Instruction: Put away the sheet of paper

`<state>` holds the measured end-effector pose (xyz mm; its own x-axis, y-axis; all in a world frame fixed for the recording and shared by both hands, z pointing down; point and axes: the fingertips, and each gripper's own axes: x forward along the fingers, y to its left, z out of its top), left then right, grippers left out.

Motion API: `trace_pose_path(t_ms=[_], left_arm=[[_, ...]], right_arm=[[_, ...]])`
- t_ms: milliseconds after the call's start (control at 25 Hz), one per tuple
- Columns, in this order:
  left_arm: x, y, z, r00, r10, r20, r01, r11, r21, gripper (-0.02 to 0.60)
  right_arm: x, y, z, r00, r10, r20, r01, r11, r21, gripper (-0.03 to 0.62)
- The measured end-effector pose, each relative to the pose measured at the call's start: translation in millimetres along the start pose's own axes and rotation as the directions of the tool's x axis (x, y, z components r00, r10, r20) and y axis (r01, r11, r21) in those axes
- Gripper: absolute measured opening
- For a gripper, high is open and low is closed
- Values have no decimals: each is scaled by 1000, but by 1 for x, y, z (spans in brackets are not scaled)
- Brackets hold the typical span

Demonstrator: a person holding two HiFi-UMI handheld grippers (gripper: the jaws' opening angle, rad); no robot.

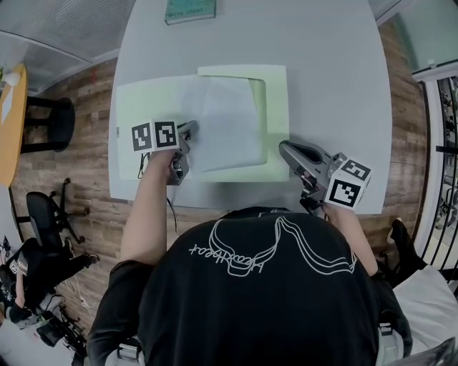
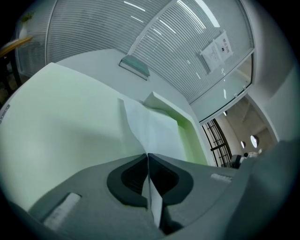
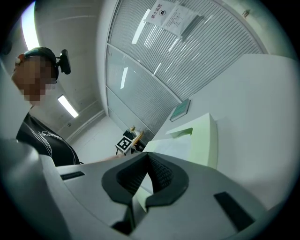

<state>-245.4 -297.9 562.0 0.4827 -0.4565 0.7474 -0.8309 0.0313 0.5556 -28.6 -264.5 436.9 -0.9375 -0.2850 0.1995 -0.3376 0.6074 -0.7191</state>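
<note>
The pale grey table (image 1: 336, 86) fills most of what I look down on, and the pale green paper folder (image 1: 154, 100) lies open across the near half of it, one leaf spread flat to my left and the notched pocket side to my right. On it lies the white sheet of paper (image 1: 225, 121), which is the thing to be stowed: it sits over the folder's middle and right side, its left edge lifted a little off the green. My left claw (image 1: 192, 130) is closed tight on that left edge; looking along it, the white sheet runs straight out from between the pinched pads toward the pocket. My right claw (image 1: 285, 146) is clamped on the folder's near right corner, a thin green layer caught between its pads and held slightly raised, with the white sheet showing just beyond it. I judge the job about midway: both grips are made and the pocket looks opened, but I cannot tell how much of the sheet is under the cover. What is left is to slide it fully in, let go and close the folder. A small teal book (image 1: 189, 11) lies at the table's far edge, well apart.
</note>
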Motion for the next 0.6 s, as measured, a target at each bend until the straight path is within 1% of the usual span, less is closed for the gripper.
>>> trace_pose_path(t_ms=[280, 600], left_arm=[[16, -13, -4, 999, -19, -26, 19, 1000, 6, 12], [34, -28, -7, 998, -38, -58, 40, 998, 37, 12]], right_arm=[[-1, -3, -1, 1000, -3, 15, 3, 1000, 12, 8], [-5, -11, -5, 1000, -18, 21, 17, 999, 30, 8]])
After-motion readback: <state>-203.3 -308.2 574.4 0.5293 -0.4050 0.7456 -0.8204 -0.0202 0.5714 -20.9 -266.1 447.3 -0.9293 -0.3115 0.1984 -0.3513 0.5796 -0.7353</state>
